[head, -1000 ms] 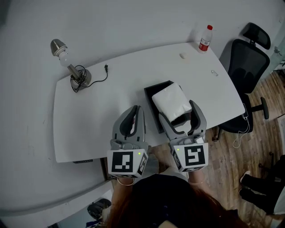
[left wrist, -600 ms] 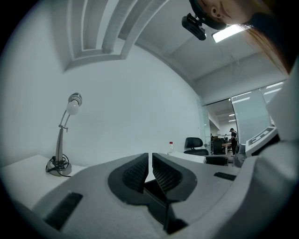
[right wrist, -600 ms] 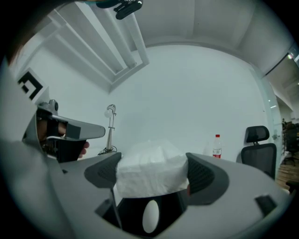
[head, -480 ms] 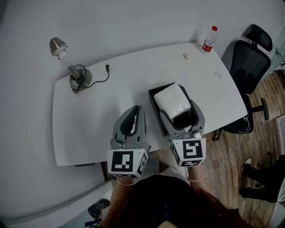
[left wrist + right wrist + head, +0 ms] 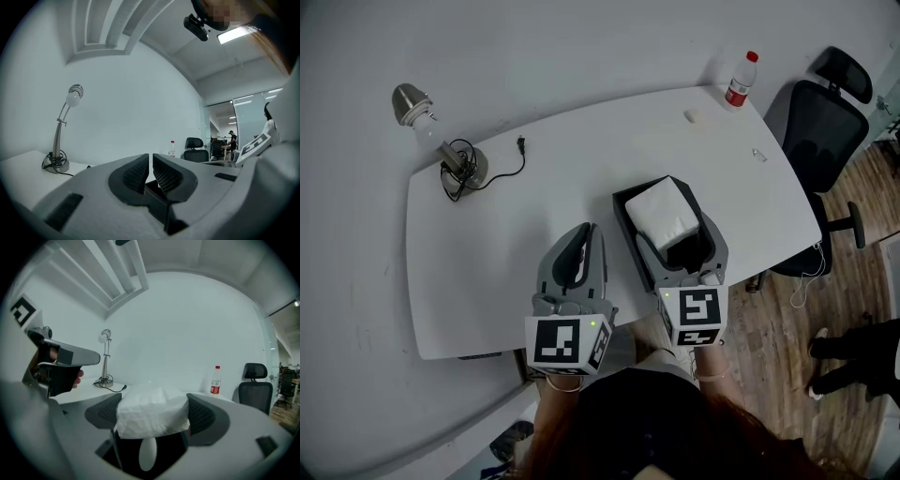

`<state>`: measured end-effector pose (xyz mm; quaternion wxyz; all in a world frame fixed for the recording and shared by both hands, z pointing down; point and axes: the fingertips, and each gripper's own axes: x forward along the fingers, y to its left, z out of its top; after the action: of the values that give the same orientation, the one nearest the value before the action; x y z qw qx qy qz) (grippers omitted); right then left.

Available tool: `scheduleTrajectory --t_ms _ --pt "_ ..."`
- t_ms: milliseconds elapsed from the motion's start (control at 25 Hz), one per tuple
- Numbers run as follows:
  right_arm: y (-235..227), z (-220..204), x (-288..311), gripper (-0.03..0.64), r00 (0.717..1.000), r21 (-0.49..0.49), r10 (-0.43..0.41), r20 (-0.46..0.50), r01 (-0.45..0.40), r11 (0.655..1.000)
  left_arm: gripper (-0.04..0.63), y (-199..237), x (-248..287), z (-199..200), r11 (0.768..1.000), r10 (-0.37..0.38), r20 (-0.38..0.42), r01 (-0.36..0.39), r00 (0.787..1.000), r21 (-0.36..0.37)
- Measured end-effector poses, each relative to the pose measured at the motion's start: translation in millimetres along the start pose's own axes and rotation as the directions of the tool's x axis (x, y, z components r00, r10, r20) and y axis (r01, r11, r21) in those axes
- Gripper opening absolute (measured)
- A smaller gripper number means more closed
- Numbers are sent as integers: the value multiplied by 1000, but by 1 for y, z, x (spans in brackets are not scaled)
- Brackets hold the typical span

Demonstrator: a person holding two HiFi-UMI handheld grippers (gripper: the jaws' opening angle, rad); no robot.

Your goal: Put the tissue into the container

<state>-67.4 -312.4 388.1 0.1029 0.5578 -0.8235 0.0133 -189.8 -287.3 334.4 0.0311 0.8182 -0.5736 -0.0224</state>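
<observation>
- right tongs (image 5: pixel 678 234) clamped across tissue pack (image 5: pixel 662 212), over black container (image 5: pixel 624 202) on desk (image 5: pixel 487 253)
- pack's long axis roughly follows the container's, pointing away from person
- left tongs (image 5: pixel 581 246) nearly closed, empty

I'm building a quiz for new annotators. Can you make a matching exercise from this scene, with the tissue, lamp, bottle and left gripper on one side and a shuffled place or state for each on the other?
Things
1. tissue
2. lamp
3. bottle
4. left gripper

Places or states
A. far right corner of the table
B. fingers together, nothing between them
C. between the fingers of the right gripper, over the black container
D. far left corner of the table

Pairs: 1-C, 2-D, 3-A, 4-B
</observation>
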Motion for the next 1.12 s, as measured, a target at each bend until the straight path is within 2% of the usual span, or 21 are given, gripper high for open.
scheduleTrajectory --t_ms 360,520,840,1120 --pt "-1 -20 11 417 995 26 10 -104 -7 1000 44 3 9 -6 1000 -12 -14 12 1000 -10" --pt "3 -28 15 417 989 8 13 -150 -12 1000 44 5 12 -7 1000 -14 -17 14 1000 -10" --pt "6 -40 21 417 970 -41 3 -242 -13 999 44 6 15 -10 1000 -10 -21 10 1000 -11" --pt "10 -49 25 417 946 -35 30 -322 -43 998 44 6 16 -11 1000 -9 -24 8 1000 -12"
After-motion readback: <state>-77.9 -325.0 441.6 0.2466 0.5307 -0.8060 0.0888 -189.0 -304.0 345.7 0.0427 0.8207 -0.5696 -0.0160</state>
